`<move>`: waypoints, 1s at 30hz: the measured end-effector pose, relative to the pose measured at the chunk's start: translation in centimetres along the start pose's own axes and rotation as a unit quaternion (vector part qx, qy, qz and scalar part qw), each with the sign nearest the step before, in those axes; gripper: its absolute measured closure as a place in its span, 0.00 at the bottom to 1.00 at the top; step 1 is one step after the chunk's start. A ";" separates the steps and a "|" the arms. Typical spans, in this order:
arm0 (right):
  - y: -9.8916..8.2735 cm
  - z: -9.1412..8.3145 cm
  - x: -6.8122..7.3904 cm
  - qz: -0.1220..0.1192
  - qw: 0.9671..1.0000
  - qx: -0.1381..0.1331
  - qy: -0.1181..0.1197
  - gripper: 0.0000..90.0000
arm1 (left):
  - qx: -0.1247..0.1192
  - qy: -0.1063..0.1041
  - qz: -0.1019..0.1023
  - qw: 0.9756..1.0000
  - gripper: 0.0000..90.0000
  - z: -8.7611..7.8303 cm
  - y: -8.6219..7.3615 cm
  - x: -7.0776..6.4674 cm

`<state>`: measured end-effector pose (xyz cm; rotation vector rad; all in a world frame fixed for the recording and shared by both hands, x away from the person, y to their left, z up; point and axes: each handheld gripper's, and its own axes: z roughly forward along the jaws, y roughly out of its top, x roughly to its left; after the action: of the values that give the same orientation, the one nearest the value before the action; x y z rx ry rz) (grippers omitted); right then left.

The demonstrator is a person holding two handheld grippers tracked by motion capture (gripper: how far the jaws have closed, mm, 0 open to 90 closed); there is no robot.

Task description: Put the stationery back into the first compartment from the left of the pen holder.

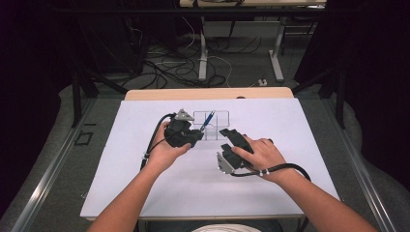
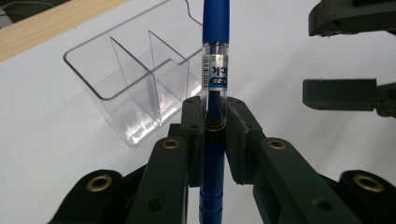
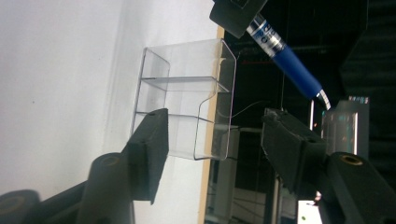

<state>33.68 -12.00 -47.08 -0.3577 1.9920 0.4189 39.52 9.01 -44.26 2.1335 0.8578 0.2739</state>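
Risk: left hand-held gripper [image 2: 215, 122] clamps the blue pen [image 2: 215, 70] low, so it could tilt, missing the clear organiser [image 2: 119, 88]; right hand-held gripper [image 3: 212, 140] gapes empty.

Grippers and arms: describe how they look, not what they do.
Both grippers, left gripper and right gripper, are black, blocky, with two flat-padded jaws on linked arms fixed by brass-coloured pivots. Each carries a grey three-cornered plate and trails a black cable. The person's forearms are bare, with no sleeves in sight.
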 end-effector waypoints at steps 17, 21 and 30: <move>-1.5 0.1 -1.9 0.266 0.963 0.003 0.047 0.25 | -0.074 0.013 -0.010 0.997 0.88 -0.6 1.6 1.3; -2.0 0.2 -2.3 0.316 0.947 0.002 0.066 0.20 | -0.089 0.016 -0.014 0.996 0.88 -0.5 2.0 1.8; -3.2 0.5 -3.2 0.424 0.900 -0.008 0.095 0.17 | -0.123 0.029 -0.031 0.991 0.88 0.2 2.8 3.0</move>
<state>36.79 -14.48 -44.88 0.5203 2.2627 0.9703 43.20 9.65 -42.55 1.8745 0.8747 0.3905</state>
